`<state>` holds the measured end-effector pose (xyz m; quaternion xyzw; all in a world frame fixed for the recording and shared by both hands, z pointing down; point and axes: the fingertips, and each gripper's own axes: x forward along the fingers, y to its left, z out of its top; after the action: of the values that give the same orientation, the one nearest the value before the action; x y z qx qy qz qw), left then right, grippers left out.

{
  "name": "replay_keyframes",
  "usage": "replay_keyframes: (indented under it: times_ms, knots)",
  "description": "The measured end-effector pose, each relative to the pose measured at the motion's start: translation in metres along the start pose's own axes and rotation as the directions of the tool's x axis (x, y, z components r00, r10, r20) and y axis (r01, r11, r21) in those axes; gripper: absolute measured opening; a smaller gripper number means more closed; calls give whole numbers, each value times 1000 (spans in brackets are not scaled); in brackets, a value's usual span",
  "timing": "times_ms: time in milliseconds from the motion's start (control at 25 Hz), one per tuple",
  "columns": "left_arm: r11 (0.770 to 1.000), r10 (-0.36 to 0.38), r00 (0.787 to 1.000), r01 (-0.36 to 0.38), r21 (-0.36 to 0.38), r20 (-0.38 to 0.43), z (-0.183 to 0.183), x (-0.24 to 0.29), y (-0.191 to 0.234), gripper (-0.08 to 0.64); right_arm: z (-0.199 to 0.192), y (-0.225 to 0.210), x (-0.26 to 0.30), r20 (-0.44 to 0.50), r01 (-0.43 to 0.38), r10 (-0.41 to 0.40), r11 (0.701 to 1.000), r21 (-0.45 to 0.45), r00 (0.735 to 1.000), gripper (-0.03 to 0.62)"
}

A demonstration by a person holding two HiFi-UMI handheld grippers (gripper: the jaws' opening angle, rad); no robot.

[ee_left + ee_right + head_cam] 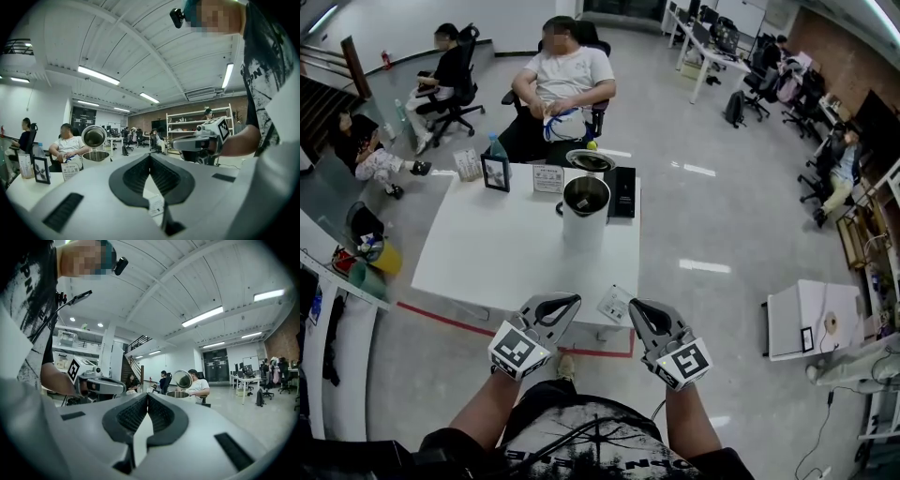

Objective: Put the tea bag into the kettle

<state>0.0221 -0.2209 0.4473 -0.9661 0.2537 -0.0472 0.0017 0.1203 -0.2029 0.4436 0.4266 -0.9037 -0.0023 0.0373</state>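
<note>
Head view: left gripper [565,302] and right gripper [639,307], both pressed together, flank the tea bag [614,305] at the surface's [506,244] near edge.

1. A white table [487,253] stood on the grey floor [722,216], with red tape [441,319] on the floor along its near side.
2. A kettle [584,223] stood upright toward the far edge, its lid [590,160] tipped open.
3. A black pad [622,192] lay just beside the kettle.
4. A card [548,179], a photo frame [496,174], a small holder [467,165] and a bottle [496,146] stood along the far edge.
5. A tea bag [614,305] lay at the near edge, well apart from the kettle.
</note>
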Motion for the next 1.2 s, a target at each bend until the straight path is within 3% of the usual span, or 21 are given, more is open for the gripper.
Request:
replay_keyframes:
  times_ms: [440,800,1000,1200]
  knots:
    - [996,-93,995,92,-19,-29,-12,34,58,8,-4,-36,59,-7,50,-49,998,40,999,11]
    - [983,-177,982,173,-64,-67,-34,61,68,8,-50,-51,68,-154,112,-98,990,83,983,14]
    - [968,-239,968,231,-99,-82,-48,74,56,8,-89,-57,64,-268,149,-117,983,103,956,92]
    - [950,-295,949,278,-142,-114,-64,82,42,8,-144,-54,63,-429,148,-80,981,128,900,198]
